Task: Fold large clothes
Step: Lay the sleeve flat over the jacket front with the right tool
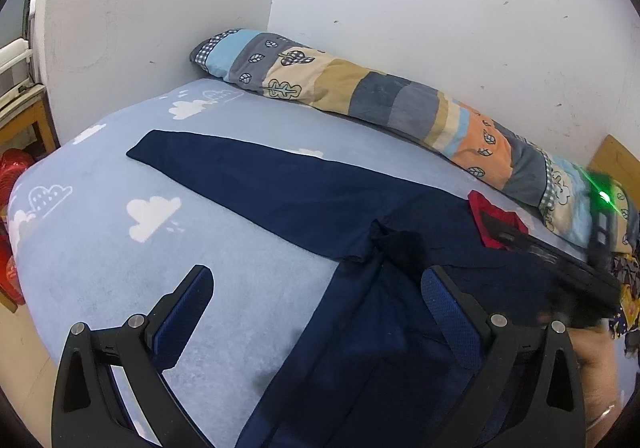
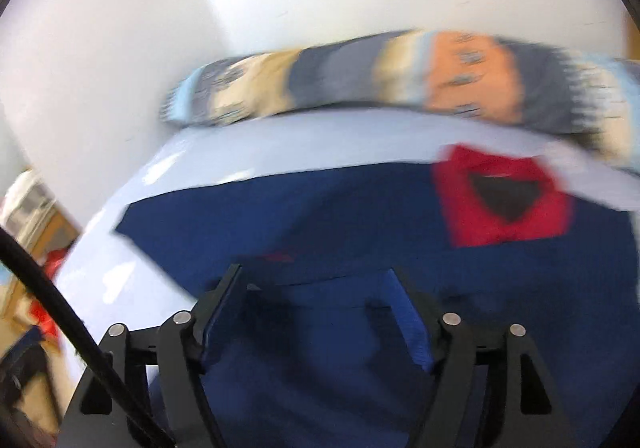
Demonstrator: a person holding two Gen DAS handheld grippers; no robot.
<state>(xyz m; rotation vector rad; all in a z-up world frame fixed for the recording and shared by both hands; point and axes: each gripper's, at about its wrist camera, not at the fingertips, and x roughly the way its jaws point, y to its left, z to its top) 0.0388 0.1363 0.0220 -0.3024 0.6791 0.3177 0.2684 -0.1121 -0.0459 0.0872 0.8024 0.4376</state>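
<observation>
Two handheld grippers hover over a bed (image 1: 100, 248) covered in a pale blue sheet printed with white clouds. Spread across that bed is a large navy garment (image 1: 280, 191), the thing to be folded. One long sleeve of it stretches flat toward the far left corner of the bed, while its main body lies nearer the cameras. A red collar (image 1: 496, 221) with a dark opening marks the neck of the garment, on the side toward the wall.

From the left wrist view, the left gripper (image 1: 316, 284) has its blue-padded fingers spread wide apart, with nothing between them. Its left finger hangs over bare sheet and its right finger over the navy cloth, near a bunched fold at the armpit.

The right gripper (image 2: 316, 284) shows in its own view, which is blurred by motion. Its jaws also stand apart, above the body of the garment and pinching nothing. In the left wrist view it appears at the right edge, beside the red collar, with a green light on it and a hand (image 1: 596, 380) below.

Along the wall, at the far edge of the bed, lies a long patchwork bolster (image 1: 360, 91) in blue, tan and orange.
</observation>
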